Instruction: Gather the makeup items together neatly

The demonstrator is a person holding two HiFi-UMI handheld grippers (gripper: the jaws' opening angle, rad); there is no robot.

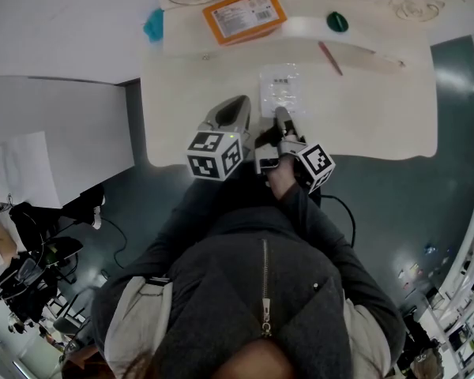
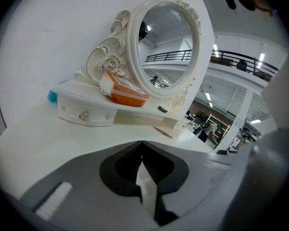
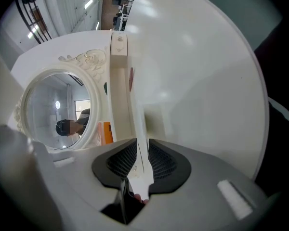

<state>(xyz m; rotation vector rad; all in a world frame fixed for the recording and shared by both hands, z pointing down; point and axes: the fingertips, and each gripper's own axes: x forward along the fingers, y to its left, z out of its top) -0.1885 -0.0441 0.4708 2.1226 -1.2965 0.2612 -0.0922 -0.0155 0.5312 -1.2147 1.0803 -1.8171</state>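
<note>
Since the task is to bring the makeup items into one tidy group, the spread matters. The flat clear plastic packet [image 1: 282, 90] lies on the white tabletop [image 1: 379, 117] close to the person. It is well apart from the things at the back. These are the orange rectangular box [image 1: 245, 14] on the white vanity shelf [image 1: 189, 38], the small dark green item [image 1: 336, 21] farther right on that shelf, and the slim reddish pencil [image 1: 329, 58] on the table by the shelf's front.

The right gripper [image 1: 282, 117] meets the packet's near edge. Its jaws stand a narrow slit apart with a thin clear sheet, probably that edge, in the gap. The pads do not seem to pinch it, so I judge the packet to be resting on the table, not carried.

The left gripper [image 1: 242, 103] sits just beside the right one, jaws clenched tip to tip on nothing, likely kept out of the way. Both grippers point forward and gently downward toward the ornate oval mirror [image 2: 166, 47]. The right one is rolled onto its side, which suits taking a flat packet edge-on.
</note>
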